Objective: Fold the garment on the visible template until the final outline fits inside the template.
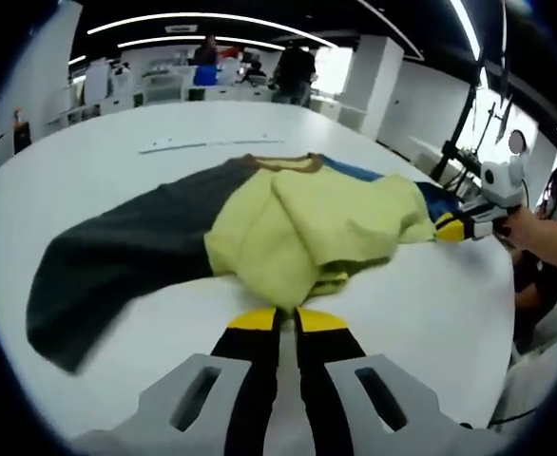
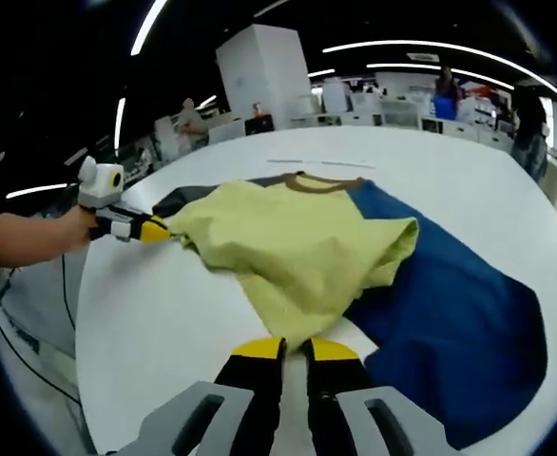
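Left gripper view: a soft cloth garment (image 1: 297, 228) with a yellow body, brown collar, one dark grey sleeve and one blue sleeve lies on a white table (image 1: 117, 152). The left gripper (image 1: 288, 318), its black jaws tipped yellow, is pressed together on the near yellow hem, which is bunched. At far right, the right gripper (image 1: 454, 226) pinches another yellow edge beside the blue sleeve. The grey sleeve lies spread out to the left

Right gripper view: the right gripper (image 2: 293, 349) pinches the yellow hem near the camera; the blue sleeve spreads right. The left gripper (image 2: 155, 229) grips the fabric at far left, with a hand (image 2: 65, 231) behind it

Judging by this, folding is barely begun: both sleeves remain unfolded, and I cannot make out a template outline
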Tool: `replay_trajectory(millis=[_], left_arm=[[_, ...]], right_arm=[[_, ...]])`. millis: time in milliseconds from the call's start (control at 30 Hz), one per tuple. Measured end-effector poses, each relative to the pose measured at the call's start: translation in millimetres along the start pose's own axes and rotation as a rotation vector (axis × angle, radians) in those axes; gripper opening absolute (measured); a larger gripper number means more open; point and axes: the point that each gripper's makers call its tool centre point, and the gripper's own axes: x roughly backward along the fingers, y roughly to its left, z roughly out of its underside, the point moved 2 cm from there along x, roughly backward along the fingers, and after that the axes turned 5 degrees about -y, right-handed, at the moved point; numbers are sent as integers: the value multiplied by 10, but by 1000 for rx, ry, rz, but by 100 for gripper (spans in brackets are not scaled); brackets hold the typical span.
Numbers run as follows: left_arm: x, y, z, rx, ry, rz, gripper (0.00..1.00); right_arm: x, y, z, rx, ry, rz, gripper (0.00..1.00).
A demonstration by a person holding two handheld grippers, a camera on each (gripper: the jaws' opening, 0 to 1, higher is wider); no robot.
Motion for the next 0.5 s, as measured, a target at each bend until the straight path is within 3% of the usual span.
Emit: replay_trajectory(millis=[500], left_arm=[[44,-4,-58,-3,-17,10,1]], right_arm=[[102,-65,-89,8,-28,24,0]])
